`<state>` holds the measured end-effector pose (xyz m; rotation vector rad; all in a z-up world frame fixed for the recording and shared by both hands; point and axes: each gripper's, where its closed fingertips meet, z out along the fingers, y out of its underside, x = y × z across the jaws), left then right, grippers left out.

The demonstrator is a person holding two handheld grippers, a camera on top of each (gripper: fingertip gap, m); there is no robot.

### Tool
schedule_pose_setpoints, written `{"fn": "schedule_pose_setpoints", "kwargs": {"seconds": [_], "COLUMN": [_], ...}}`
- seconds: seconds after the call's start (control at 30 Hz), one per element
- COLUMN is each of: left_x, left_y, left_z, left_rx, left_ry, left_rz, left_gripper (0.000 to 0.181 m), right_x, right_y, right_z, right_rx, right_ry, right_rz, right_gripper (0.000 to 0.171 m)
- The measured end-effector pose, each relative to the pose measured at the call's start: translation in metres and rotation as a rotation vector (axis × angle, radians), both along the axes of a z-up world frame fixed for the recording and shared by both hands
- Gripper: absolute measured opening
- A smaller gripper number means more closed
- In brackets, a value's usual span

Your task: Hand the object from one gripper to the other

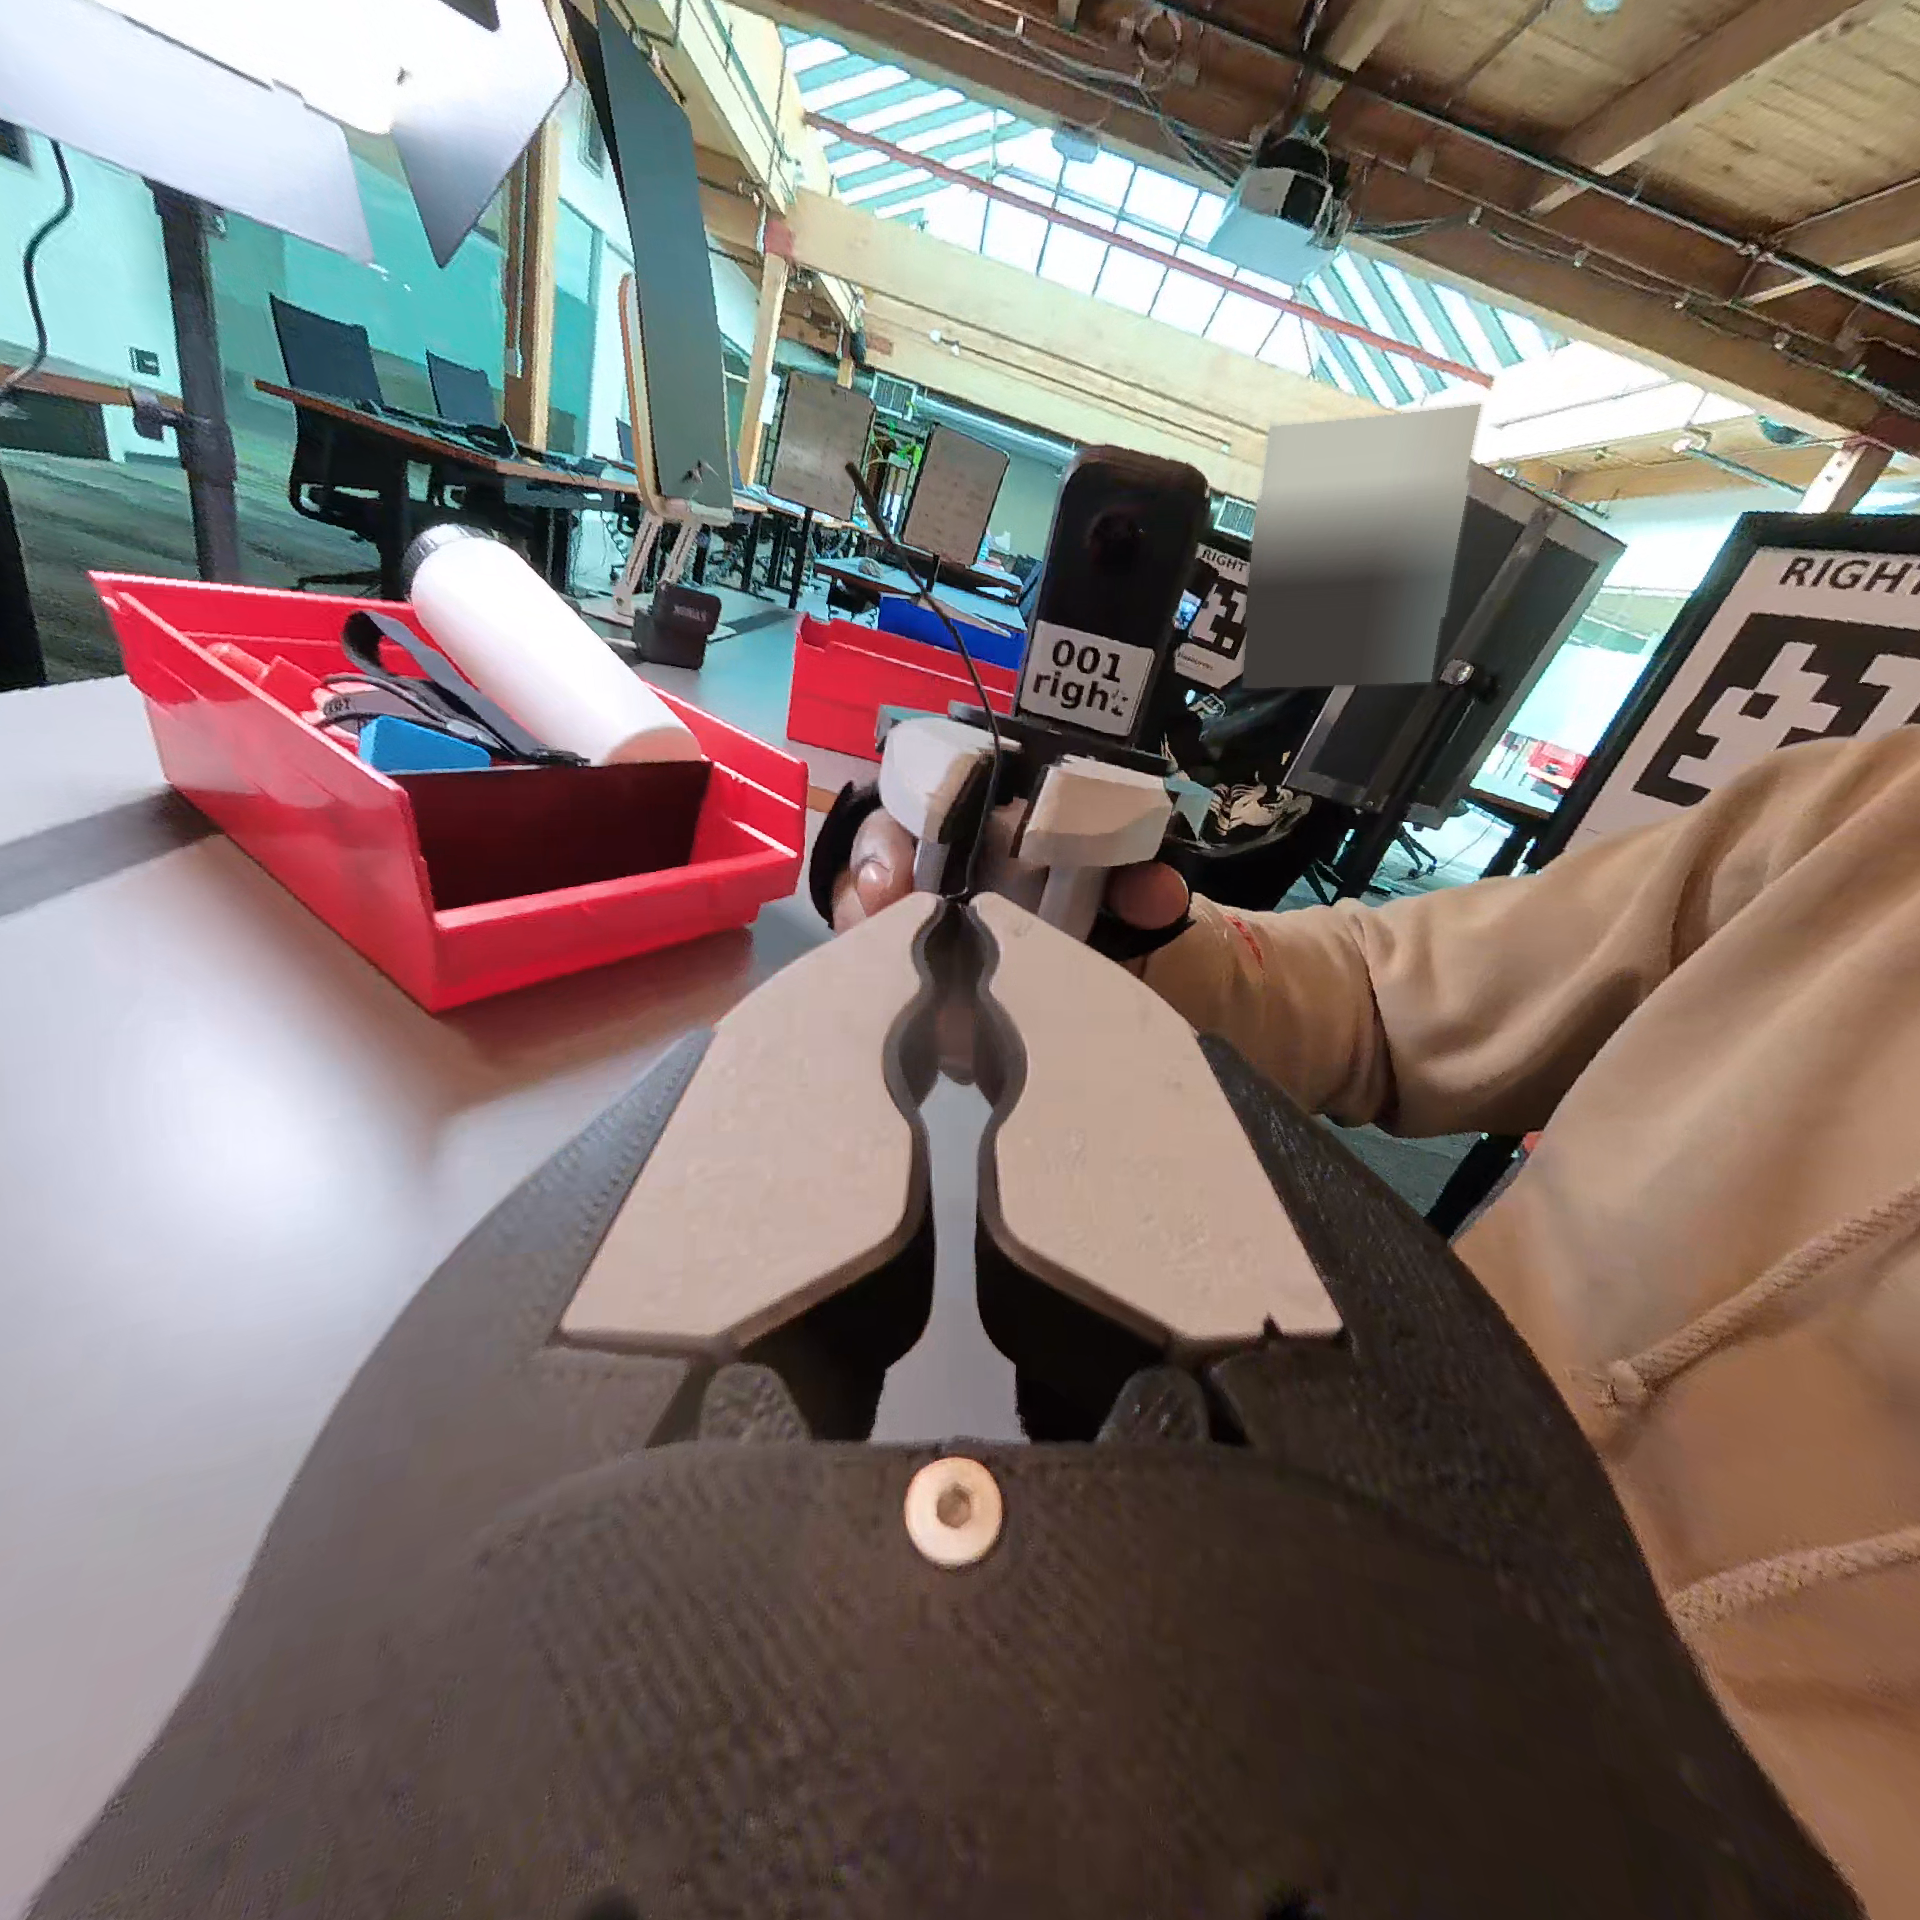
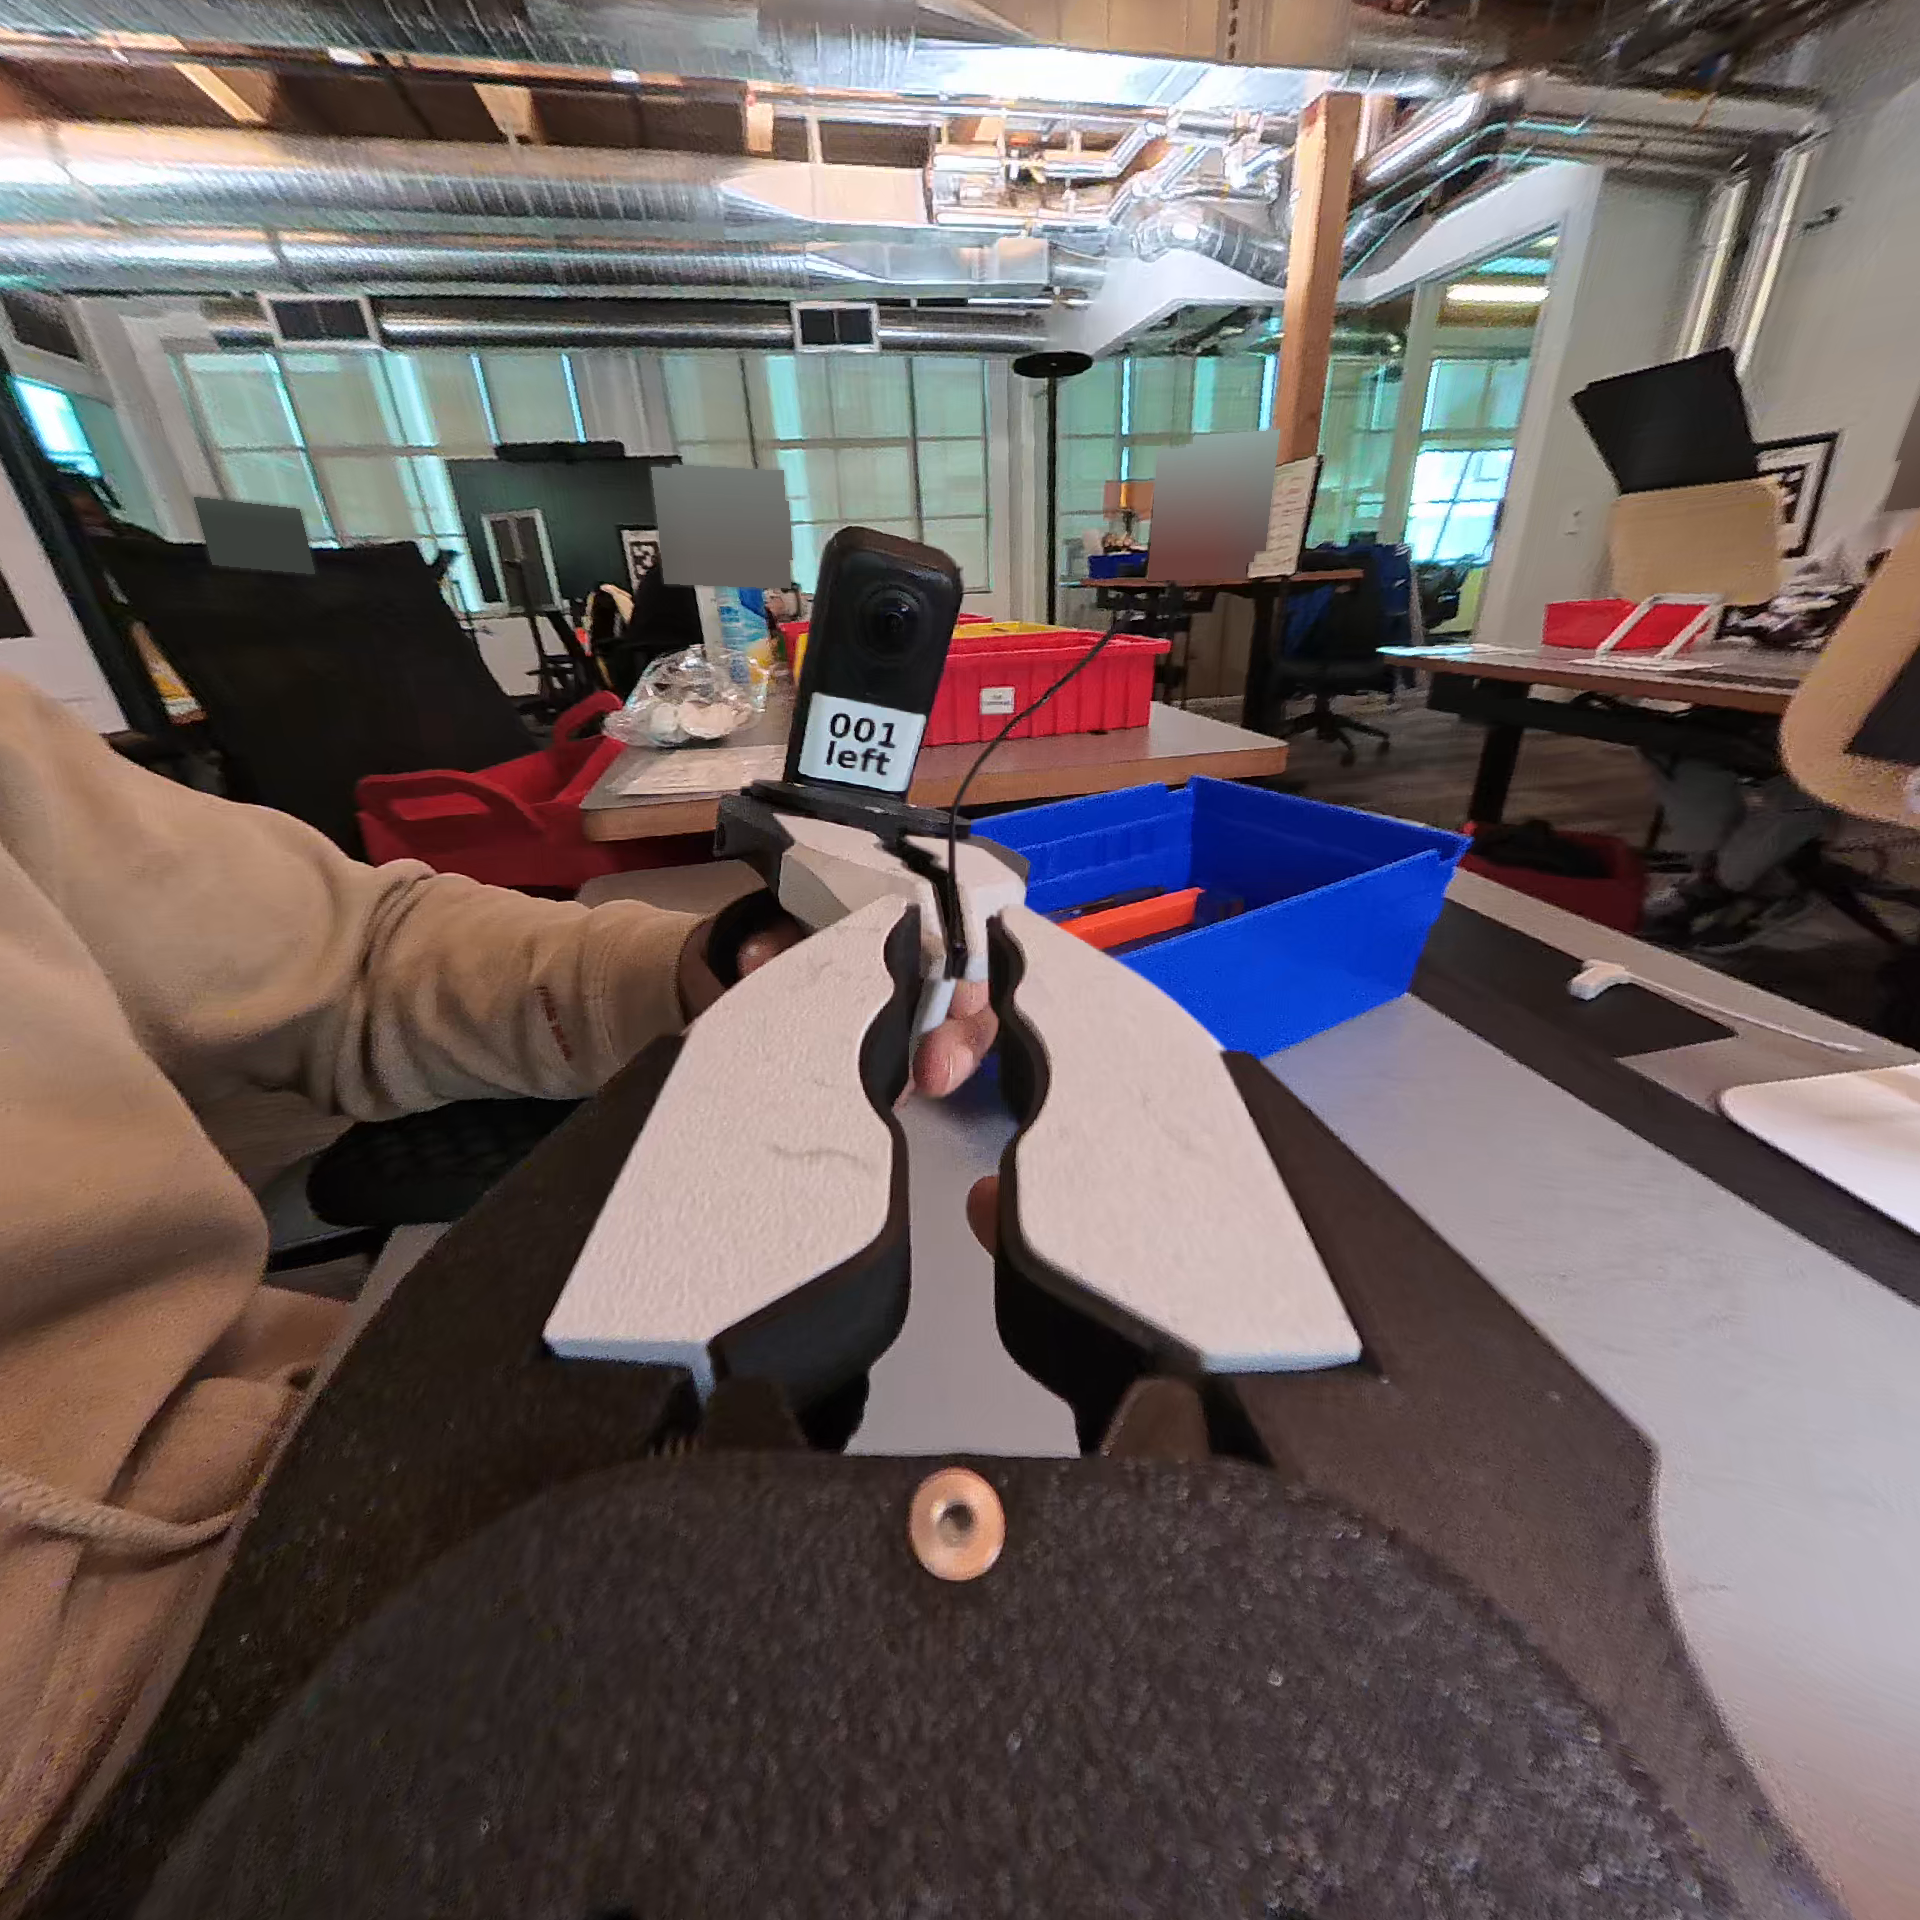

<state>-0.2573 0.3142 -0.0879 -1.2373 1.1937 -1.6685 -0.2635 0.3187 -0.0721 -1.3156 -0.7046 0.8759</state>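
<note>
A thin black strand like a cable tie (image 1: 982, 717) stands upright between the two grippers, which face each other above the grey table (image 1: 208, 1143). My left gripper (image 1: 956, 912) is shut on the strand's lower end. In the right wrist view the strand (image 2: 961, 831) rises from the left gripper (image 2: 951, 977) and curves up to the right. My right gripper (image 2: 953, 925) is open, with a narrow gap between its tips. The left gripper's tips and the strand sit in that gap. The right gripper (image 1: 1003, 831) also shows in the left wrist view, its fingers on either side of the strand.
A red bin (image 1: 582, 914) on the left holds a white bottle (image 1: 540, 665), a black strap and a blue item. A blue bin (image 2: 1299, 956) with an orange item (image 2: 1132, 920) stands behind the grippers. A person's beige sleeves reach in from the sides. Both grippers' tips are close together, under 4 cm apart.
</note>
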Motion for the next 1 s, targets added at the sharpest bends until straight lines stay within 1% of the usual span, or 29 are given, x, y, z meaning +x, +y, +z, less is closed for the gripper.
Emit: {"fn": "schedule_pose_setpoints", "kwargs": {"seconds": [0.1,0.27,0.33,0.4,0.5,0.6,0.63,0.7,0.73,0.83,0.9,0.97,1.0], "left_x": [0.0,0.0,0.0,-0.005,-0.015,-0.014,-0.012,-0.009,-0.008,-0.008,-0.009,-0.01,-0.01], "left_y": [-0.004,-0.004,-0.005,-0.002,0.009,0.003,-0.002,-0.005,-0.005,-0.004,-0.002,0.001,0.001], "left_z": [-0.007,-0.011,-0.013,-0.012,-0.003,-0.006,-0.009,-0.015,-0.017,-0.018,-0.019,-0.024,-0.028], "left_rx": [0.01,-0.003,-0.004,-0.005,-0.01,0.018,0.023,0.042,0.049,0.059,0.082,0.119,0.146], "left_ry": [0.025,0.039,0.044,0.047,0.012,0.04,0.055,0.086,0.091,0.106,0.124,0.165,0.183], "left_rz": [-0.01,-0.023,-0.046,-0.063,-0.038,-0.054,-0.07,-0.073,-0.066,-0.062,-0.042,-0.023,-0.016], "left_gripper": [0.001,0.001,0.001,0.015,0.014,0.016,0.015,0.004,0.001,0.001,0.001,0.001,0.001], "right_x": [-0.004,-0.007,-0.007,-0.006,-0.001,-0.006,-0.01,-0.014,-0.015,-0.015,-0.013,-0.006,-0.003], "right_y": [0.0,0.0,-0.001,-0.003,0.001,0.0,0.0,-0.001,-0.001,-0.002,-0.001,0.0,0.0], "right_z": [-0.009,-0.015,-0.019,-0.021,-0.028,-0.036,-0.038,-0.041,-0.042,-0.042,-0.042,-0.037,-0.033], "right_rx": [-0.031,-0.051,-0.061,-0.079,-0.076,-0.071,-0.075,-0.075,-0.077,-0.077,-0.064,-0.076,-0.095], "right_ry": [-0.026,-0.026,-0.035,-0.045,-0.118,-0.158,-0.164,-0.169,-0.166,-0.165,-0.175,-0.158,-0.132], "right_rz": [0.034,0.076,0.092,0.121,0.084,0.086,0.091,0.096,0.1,0.104,0.095,0.1,0.109], "right_gripper": [0.01,0.0,0.0,0.0,0.0,0.0,0.0,0.0,0.0,0.0,0.003,0.015,0.016]}}
